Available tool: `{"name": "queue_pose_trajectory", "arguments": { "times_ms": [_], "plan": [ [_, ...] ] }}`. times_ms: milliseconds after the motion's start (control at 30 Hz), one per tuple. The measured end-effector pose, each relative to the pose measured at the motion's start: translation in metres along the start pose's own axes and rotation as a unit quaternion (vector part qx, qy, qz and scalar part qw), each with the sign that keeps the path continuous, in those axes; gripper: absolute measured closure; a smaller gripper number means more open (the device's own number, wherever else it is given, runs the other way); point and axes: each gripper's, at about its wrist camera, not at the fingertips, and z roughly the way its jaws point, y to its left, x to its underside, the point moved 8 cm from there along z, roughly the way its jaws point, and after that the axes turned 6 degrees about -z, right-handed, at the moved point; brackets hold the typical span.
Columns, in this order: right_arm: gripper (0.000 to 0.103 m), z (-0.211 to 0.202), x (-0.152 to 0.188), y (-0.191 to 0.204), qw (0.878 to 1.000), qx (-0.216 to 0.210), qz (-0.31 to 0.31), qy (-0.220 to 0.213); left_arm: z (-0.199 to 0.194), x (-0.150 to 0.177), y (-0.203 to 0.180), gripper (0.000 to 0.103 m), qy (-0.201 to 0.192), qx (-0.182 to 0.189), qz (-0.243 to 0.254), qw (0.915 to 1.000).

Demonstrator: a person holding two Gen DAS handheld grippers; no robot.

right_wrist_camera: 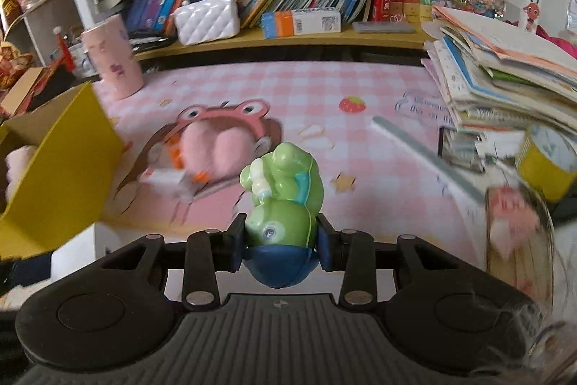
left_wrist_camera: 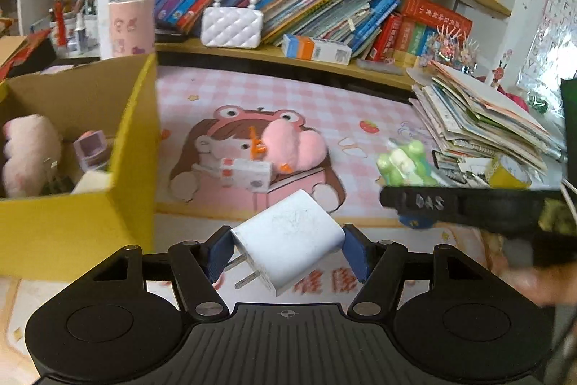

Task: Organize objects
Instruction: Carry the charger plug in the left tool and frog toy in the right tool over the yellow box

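My left gripper (left_wrist_camera: 286, 249) is shut on a white plug charger (left_wrist_camera: 288, 240), held above the pink desk mat (left_wrist_camera: 324, 103). My right gripper (right_wrist_camera: 281, 240) is shut on a green frog toy (right_wrist_camera: 283, 193) with a blue base; it also shows at the right of the left wrist view (left_wrist_camera: 405, 165). A yellow cardboard box (left_wrist_camera: 72, 222) stands at the left and holds a pink plush (left_wrist_camera: 29, 154) and a small purple item (left_wrist_camera: 92, 148). A pink plush duck (left_wrist_camera: 292, 147) and a small white box (left_wrist_camera: 245, 174) lie mid-mat.
A leaning stack of books and papers (left_wrist_camera: 479, 118) is at the right, with a yellow tape roll (right_wrist_camera: 548, 161) beside it. Behind the mat are a bookshelf, a white quilted purse (left_wrist_camera: 230, 26) and a pink cup (left_wrist_camera: 131, 26). A ruler (right_wrist_camera: 425, 157) lies on the mat.
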Motion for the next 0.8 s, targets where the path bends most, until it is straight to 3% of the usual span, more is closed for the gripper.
{"name": "queue_pose_trajectory", "arguments": {
  "times_ms": [167,800],
  "plan": [
    [0.067,-0.029,0.026,0.041,1.0,0.008,-0.004,0.0,-0.03,0.016,0.03,0.038,-0.002,-0.016,-0.006,0.9999],
    [0.067,-0.082,0.096,0.208,0.995,-0.062,-0.079,0.007,-0.14,0.057,0.156,0.038,-0.034,-0.083,-0.05,0.9947]
  ]
}}
